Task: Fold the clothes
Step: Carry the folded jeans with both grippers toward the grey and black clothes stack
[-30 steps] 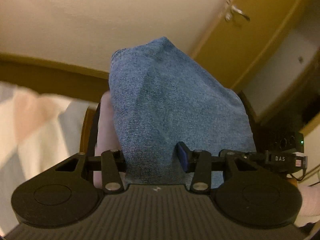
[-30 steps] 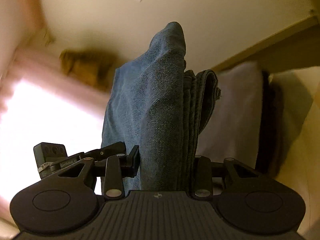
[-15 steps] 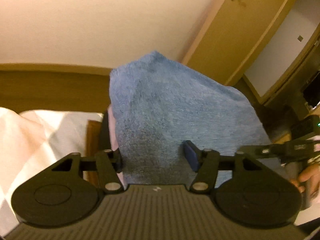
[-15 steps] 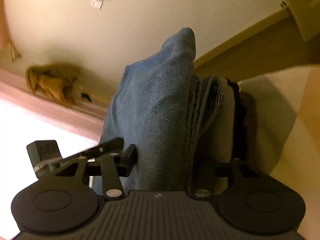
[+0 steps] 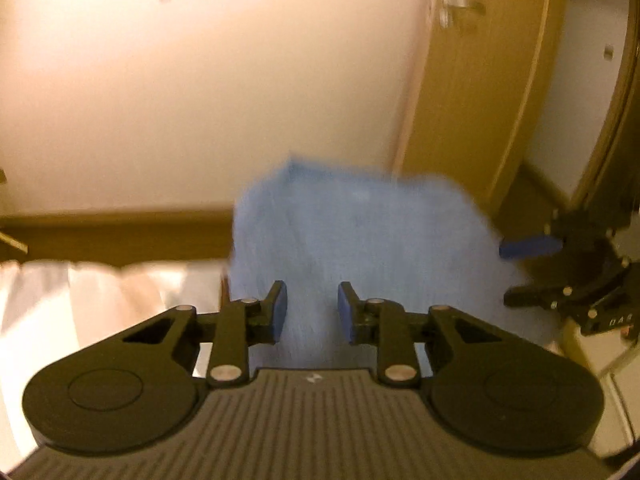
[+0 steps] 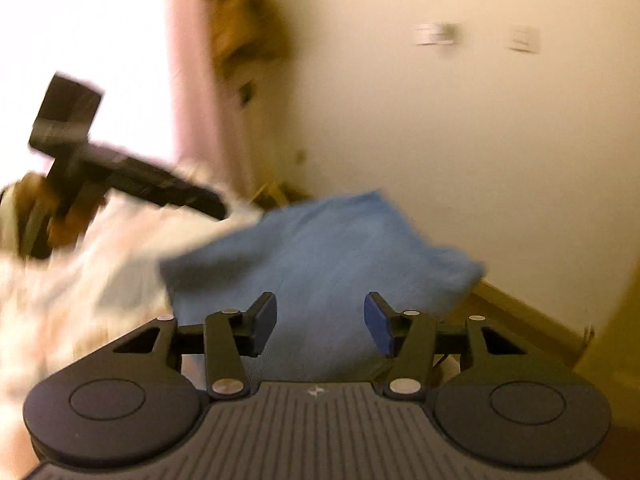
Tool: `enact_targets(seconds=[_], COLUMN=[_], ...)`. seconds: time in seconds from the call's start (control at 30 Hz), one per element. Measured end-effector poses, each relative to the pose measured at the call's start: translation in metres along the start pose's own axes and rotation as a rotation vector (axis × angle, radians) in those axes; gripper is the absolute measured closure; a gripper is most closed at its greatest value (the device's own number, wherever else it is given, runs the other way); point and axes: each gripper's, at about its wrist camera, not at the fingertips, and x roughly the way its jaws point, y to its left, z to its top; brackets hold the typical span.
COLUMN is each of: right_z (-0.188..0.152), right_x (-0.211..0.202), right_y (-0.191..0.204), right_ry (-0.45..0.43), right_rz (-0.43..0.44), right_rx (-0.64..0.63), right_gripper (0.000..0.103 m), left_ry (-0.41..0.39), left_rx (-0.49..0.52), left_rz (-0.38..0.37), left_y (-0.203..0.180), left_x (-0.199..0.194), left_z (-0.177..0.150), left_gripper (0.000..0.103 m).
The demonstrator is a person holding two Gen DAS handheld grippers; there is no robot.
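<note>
Ahead of both my grippers lies the blurred blue denim garment, a soft rumpled heap resting on the pale bedding, just past my fingertips in each wrist view. Motion smear hides its seams and folds, so I cannot tell how it is folded.

My left gripper has its jaws parted by a narrow gap, blue pads facing each other, with denim visible through the gap but no cloth pinched between them. My right gripper stands wider apart, likewise holding nothing, the denim showing beyond its pads.

From the left wrist view, my right gripper appears off at the right edge, beside the garment. From the right wrist view, my left gripper appears up at the left, gripped by a hand.

Beyond the bed runs a wooden baseboard under a cream wall, with a wooden door and its metal handle to the right.
</note>
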Motion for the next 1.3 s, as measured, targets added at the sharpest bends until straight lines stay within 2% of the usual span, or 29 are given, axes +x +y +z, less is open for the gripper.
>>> enact_targets(seconds=[0.1,0.2,0.33,0.4,0.47,0.53,0.63,0.73,0.87,1.03,1.17,1.3], right_z=[-0.026,-0.051,-0.034,-0.022,-0.014,0.006,0.026,0.03,0.003,-0.032,-0.02,0.003], right_x=[0.011,0.022,0.029,0.021,-0.003,-0.007,0.008,0.03,0.049,0.062,0.057,0.035], right_y=[0.006,0.012,0.018,0.006,-0.016,-0.028,-0.044,-0.059,-0.075,-0.112,-0.11,-0.085], right_ry=[0.016,0.023,0.032,0.061,0.028,-0.029,-0.06,-0.059,-0.027,-0.057,-0.034,-0.02], right_rz=[0.046,0.089,0.1,0.099,0.102,0.043,-0.036,-0.051,-0.046,0.043,0.036,-0.039], right_rx=[-0.129,-0.245,-0.213,-0.165,-0.072,-0.009,0.023,0.031,0.039,0.241,0.231,0.133], right_gripper=[0.051,0.052,0.052,0.052,0.053,0.053,0.052,0.054,0.058,0.062,0.06,0.057], left_ry=[0.027,-0.003,0.01,0.01,-0.027,-0.06,-0.089,-0.098,-0.066,-0.12,-0.095,-0.112], left_rx=[0.037,0.008,-0.007,0.003,0.024,0.022,0.04,0.02,0.018,-0.037,-0.008,0.037], left_rz=[0.029,0.031,0.06,0.076,0.093,0.103,0.142,0.125,0.13,0.118,0.162,0.211], left_y=[-0.005,0.0,-0.004,-0.01,-0.013,-0.012,-0.013,-0.013,-0.013,-0.01,-0.016,-0.026], left_x=[0.015,0.017,0.002,-0.007,-0.006,-0.006,0.007,0.032,0.073,0.081,0.074,0.031], left_z=[-0.023,-0.033,-0.024,-0.015,0.003,0.024,0.05,0.061,0.047,0.022,0.026,0.025], left_gripper=[0.086,0.094,0.094,0.095,0.093,0.092,0.092,0.092,0.092,0.092,0.092,0.092])
